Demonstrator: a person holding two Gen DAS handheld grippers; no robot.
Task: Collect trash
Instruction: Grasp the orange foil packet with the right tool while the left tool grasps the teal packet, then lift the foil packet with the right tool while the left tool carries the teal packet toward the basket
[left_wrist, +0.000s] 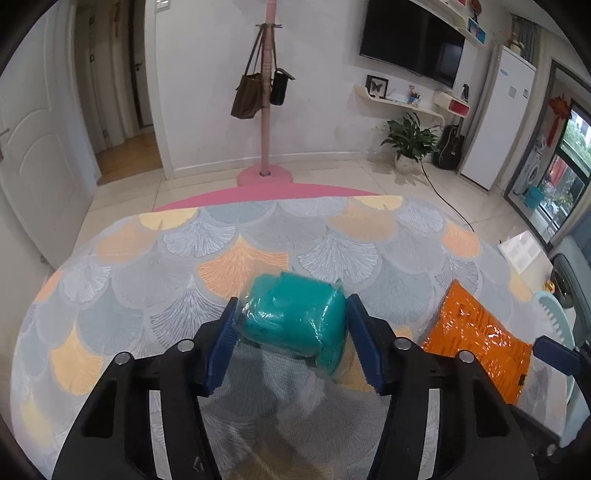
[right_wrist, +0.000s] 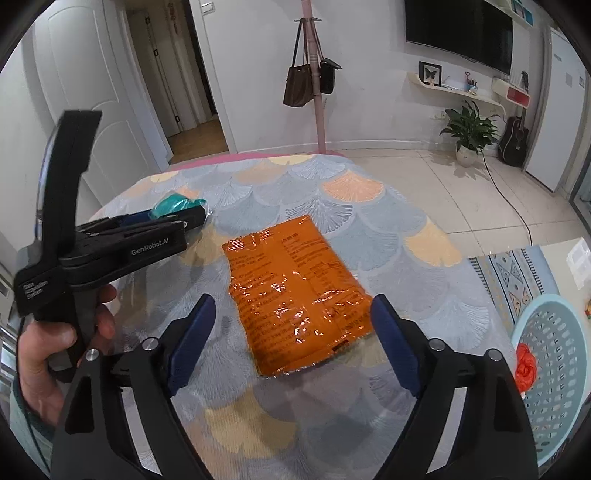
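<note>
Carrying the trash is one tabletop (right_wrist: 369, 206) under a fan-patterned cloth of grey, peach and yellow, with a pink rim showing at its far edge.

One pale blue perforated basket (right_wrist: 554, 343) stands off the tabletop's right edge, lower down; one red-orange crumpled item (right_wrist: 524, 363) lies inside it against the near wall.

One orange foil packet (right_wrist: 295, 295), printed with dark text and lying flat, sits toward the near right part of the tabletop, its long side running from the near edge toward the middle.

One teal wad wrapped in clear film (left_wrist: 295, 317) is toward the left side of the tabletop, pinched between the blue pads of the left hand-held gripper (left_wrist: 291, 325); whether it is lifted clear of the cloth cannot be told.

Two hand-held grippers in all. The right hand-held gripper (right_wrist: 291, 328) is spread wide, its two blue pads flanking the near end of the orange foil packet without touching it.

One bare hand (right_wrist: 55, 343) grasps the left unit's handle.
</note>
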